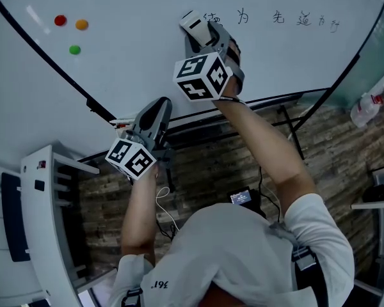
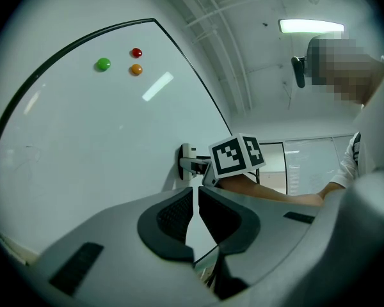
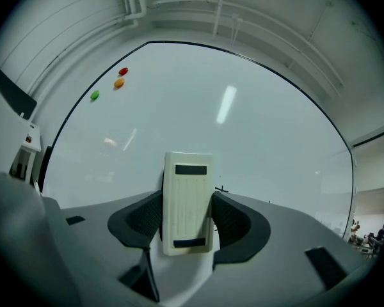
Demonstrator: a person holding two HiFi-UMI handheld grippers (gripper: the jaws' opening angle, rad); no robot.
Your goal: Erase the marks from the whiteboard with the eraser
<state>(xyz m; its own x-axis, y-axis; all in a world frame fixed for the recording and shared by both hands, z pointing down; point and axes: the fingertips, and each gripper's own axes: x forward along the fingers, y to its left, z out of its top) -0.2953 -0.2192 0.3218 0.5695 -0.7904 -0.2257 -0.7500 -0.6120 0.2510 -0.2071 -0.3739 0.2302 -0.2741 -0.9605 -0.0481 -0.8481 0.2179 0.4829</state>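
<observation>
The whiteboard [image 1: 134, 56] fills the top of the head view. A row of dark handwritten marks [image 1: 278, 18] runs along its upper right. My right gripper [image 1: 201, 36] is shut on a cream block eraser [image 1: 193, 22], which is pressed to the board at the left end of that row. In the right gripper view the eraser [image 3: 187, 200] stands upright between the pads, with a small dark mark [image 3: 222, 188] just beside it. My left gripper [image 1: 159, 109] hangs lower, by the board's bottom frame, jaws together and empty [image 2: 196, 203].
Red [image 1: 61, 20], orange [image 1: 82, 24] and green [image 1: 75, 50] magnets sit at the board's upper left. The board's tray rail [image 1: 262, 101] runs below. A white rack [image 1: 45, 222] stands at the left, a spray bottle [image 1: 366, 107] at the right, and a small device [image 1: 243, 197] on the floor.
</observation>
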